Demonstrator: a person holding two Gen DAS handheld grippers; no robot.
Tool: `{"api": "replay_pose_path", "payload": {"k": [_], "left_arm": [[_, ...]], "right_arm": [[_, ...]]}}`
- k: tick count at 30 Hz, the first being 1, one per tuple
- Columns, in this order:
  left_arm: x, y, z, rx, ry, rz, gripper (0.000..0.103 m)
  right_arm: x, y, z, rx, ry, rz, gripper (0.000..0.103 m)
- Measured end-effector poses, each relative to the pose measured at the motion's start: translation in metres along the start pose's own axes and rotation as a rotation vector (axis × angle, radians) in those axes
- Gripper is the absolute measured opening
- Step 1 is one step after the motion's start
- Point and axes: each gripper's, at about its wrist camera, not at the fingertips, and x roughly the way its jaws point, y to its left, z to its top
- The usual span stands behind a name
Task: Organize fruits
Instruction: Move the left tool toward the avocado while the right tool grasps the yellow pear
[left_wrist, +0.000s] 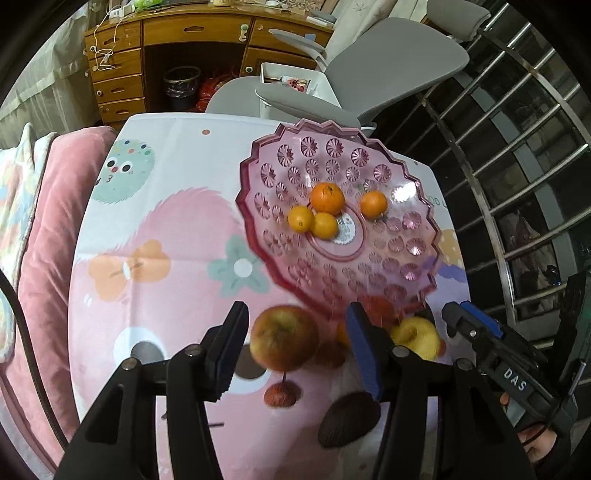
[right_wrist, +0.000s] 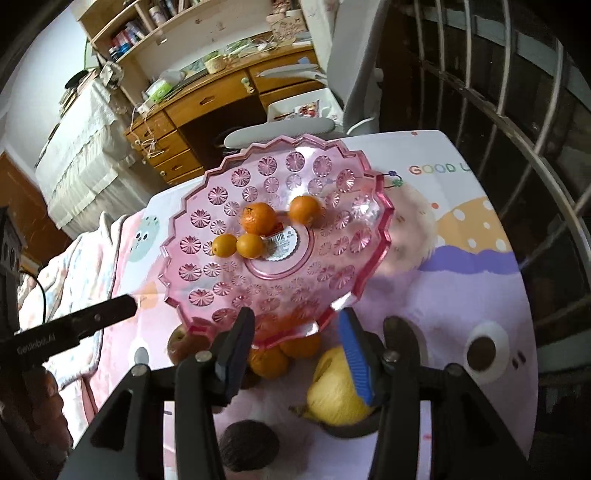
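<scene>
A pink glass dish (left_wrist: 399, 258) (right_wrist: 207, 273) on a foot holds several oranges (left_wrist: 327, 199) (right_wrist: 258, 218). My left gripper (left_wrist: 299, 350) is open around a blurred red-green apple (left_wrist: 284, 338) by the dish's near rim, with gaps on both sides. The same apple (right_wrist: 181, 341) peeks out under the rim in the right wrist view. My right gripper (right_wrist: 297, 354) is open too. Its blue pad lies over a yellow apple (right_wrist: 332, 395) (left_wrist: 415, 336), and the other pad is clear of it. Two oranges (right_wrist: 273, 360) sit under the dish's rim between the fingers.
The table wears a cartoon-print cloth (left_wrist: 166, 229) (right_wrist: 461, 258). Pink bedding (left_wrist: 44, 221) runs along its left side. Behind it stand a grey chair (left_wrist: 388, 62) and a wooden desk (left_wrist: 122, 66). Metal bars (left_wrist: 517, 147) close off the right.
</scene>
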Motion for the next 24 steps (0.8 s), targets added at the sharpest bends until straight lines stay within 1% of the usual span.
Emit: {"api": "replay_pose_path", "payload": {"k": [5, 10, 14, 18, 24], "left_arm": [[-0.019, 0.005, -0.024, 0.048, 0.012, -0.035, 0.053], [-0.036, 0.005, -0.053, 0.099, 0.027, -0.055, 0.054], [-0.043, 0.005, -0.072, 0.119, 0.042, -0.071, 0.054], [-0.043, 0.0, -0.089, 0.144, 0.065, -0.068, 0.054], [-0.034, -0.015, -0.112, 0.178, 0.095, -0.033, 0.054]], "right_arm": [[-0.02, 0.005, -0.024, 0.069, -0.009, -0.029, 0.048], [-0.037, 0.005, -0.056, 0.162, -0.009, -0.034, 0.048], [-0.049, 0.0, -0.077, 0.238, 0.006, -0.022, 0.048], [-0.062, -0.011, -0.096, 0.327, 0.019, -0.003, 0.048], [-0.067, -0.035, -0.105, 0.411, 0.042, 0.022, 0.048]]}}
